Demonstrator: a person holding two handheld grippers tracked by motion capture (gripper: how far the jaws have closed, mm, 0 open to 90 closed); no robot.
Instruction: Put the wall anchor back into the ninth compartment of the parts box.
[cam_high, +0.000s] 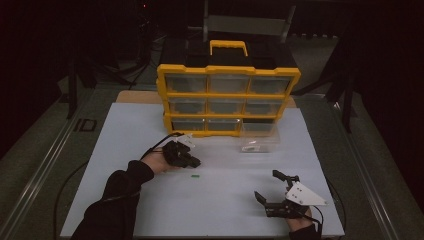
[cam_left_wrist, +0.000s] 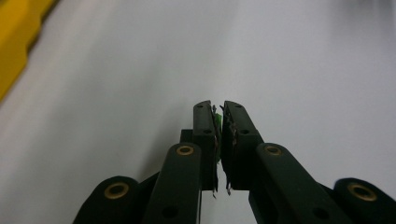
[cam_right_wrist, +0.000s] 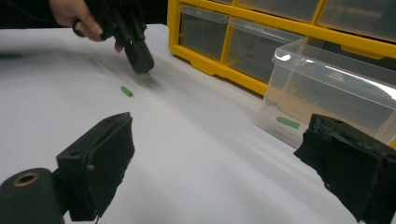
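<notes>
Left gripper (cam_left_wrist: 219, 140) jaws pinch green piece (cam_left_wrist: 217, 122), seemingly; mostly hidden.

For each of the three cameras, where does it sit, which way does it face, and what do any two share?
High view: above the person's side, looking forward and down on the white table, the yellow drawer cabinet, both forearms.
Left gripper view: on the left gripper, facing the table; jaws pinch a green piece.
Right gripper view: on the right gripper, facing the cabinet and the pulled-out clear drawer; jaws apart.
Shared: the loose green piece shows in the high and right gripper views.
</notes>
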